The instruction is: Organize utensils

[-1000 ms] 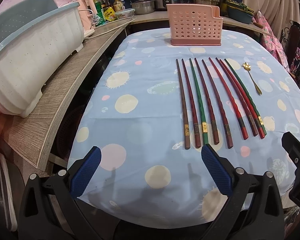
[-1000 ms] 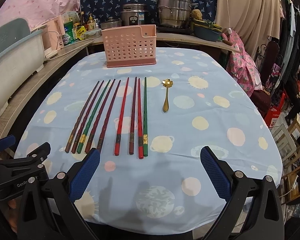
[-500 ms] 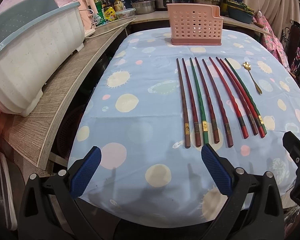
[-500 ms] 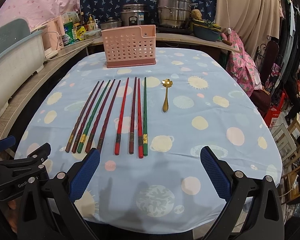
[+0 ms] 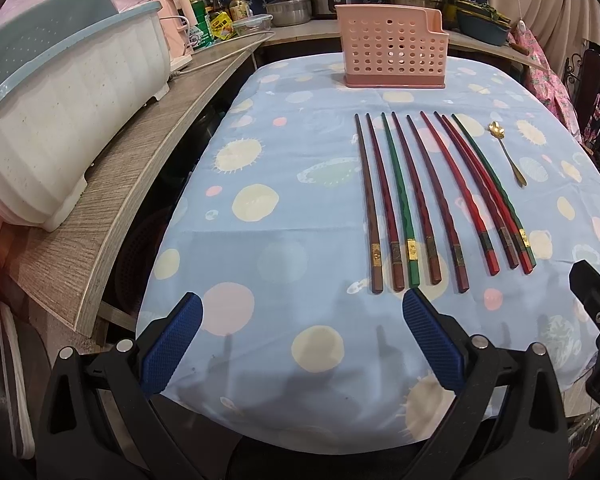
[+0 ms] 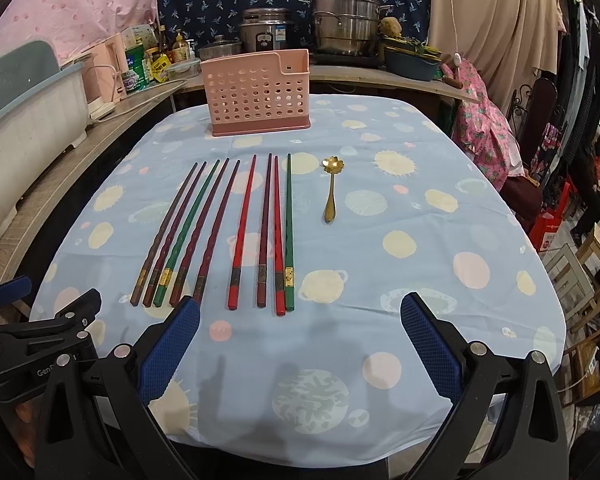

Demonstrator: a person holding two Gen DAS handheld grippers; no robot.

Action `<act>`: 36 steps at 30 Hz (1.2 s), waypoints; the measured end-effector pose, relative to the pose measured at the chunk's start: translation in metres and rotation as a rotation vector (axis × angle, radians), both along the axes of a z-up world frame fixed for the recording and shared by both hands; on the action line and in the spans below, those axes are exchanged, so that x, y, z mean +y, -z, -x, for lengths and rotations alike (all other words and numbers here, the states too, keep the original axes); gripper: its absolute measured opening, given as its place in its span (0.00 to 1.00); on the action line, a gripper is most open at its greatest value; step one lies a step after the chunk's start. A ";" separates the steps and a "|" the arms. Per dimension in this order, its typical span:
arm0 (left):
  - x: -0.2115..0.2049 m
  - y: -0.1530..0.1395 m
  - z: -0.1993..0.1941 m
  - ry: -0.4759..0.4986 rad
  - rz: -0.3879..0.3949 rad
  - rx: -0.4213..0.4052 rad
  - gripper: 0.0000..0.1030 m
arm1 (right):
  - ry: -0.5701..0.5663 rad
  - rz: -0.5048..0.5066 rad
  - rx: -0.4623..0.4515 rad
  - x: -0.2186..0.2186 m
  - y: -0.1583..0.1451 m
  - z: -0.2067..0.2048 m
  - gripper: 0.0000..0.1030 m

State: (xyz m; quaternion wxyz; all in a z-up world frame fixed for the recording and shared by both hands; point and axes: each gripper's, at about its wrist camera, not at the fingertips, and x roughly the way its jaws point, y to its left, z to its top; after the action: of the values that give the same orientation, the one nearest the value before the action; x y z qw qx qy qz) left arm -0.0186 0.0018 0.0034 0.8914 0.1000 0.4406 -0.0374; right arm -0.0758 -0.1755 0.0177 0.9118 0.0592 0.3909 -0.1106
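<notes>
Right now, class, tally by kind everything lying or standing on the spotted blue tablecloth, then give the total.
Chopsticks: 9
Gold spoon: 1
Pink basket: 1
Total: 11

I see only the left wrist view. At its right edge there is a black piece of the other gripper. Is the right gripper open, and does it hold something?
Observer: The right gripper is open and holds nothing; it hangs over the near edge of the table.
Operator: What lies ahead of it?
Observer: The gold spoon and the green chopstick at the right end of the row lie ahead, between its fingers' lines.
Operator: What is beyond the table's right side?
Observer: Hanging clothes and a red box on the floor.
</notes>
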 end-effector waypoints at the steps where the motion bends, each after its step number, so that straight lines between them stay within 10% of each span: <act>1: 0.000 0.000 0.000 0.000 0.000 0.000 0.93 | 0.000 -0.001 0.001 0.000 0.000 0.000 0.93; 36: 0.000 0.001 0.001 0.000 0.000 0.003 0.93 | -0.001 -0.015 0.006 0.000 0.005 -0.001 0.93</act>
State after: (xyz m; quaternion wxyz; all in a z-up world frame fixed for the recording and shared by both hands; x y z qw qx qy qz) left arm -0.0191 0.0020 0.0020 0.8906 0.0998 0.4421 -0.0376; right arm -0.0749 -0.1754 0.0129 0.9103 0.0655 0.3944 -0.1074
